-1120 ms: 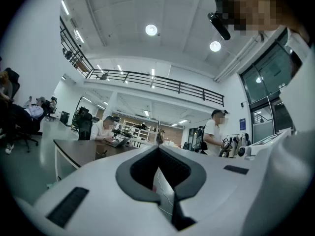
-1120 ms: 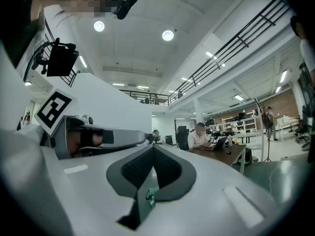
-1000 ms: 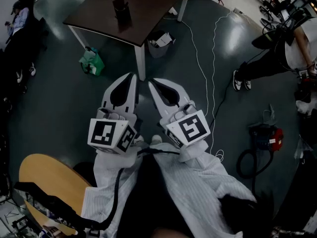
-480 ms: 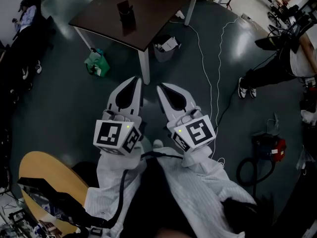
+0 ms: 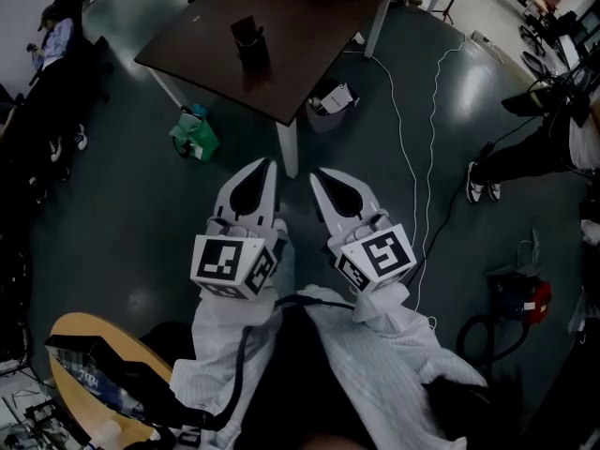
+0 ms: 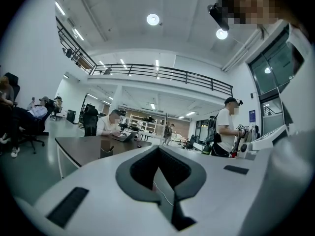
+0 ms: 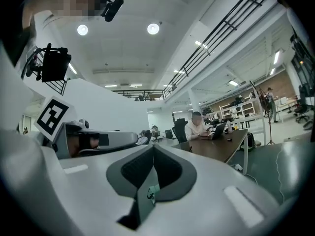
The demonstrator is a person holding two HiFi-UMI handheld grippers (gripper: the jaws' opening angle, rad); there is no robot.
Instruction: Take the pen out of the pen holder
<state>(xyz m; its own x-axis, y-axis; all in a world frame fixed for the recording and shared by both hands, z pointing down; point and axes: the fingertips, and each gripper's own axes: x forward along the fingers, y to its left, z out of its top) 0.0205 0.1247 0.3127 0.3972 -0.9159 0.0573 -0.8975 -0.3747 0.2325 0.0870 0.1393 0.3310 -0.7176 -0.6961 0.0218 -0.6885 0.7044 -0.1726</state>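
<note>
Pen holder (image 5: 251,42) standing upright on dark table (image 5: 319,26), well apart from both grippers; pen inside too small to make out. Left gripper (image 5: 269,167) and right gripper (image 5: 316,173) hovering side by side over floor (image 5: 122,223), pointing toward table, each with jaws pressed together, gripping nothing. Green bag (image 5: 195,134) lying on floor beside table leg (image 5: 291,148).

dark table (image 5: 319,36), green bag (image 5: 195,136) near its leg, white cable (image 5: 406,157) (trailing across the floor).
</note>
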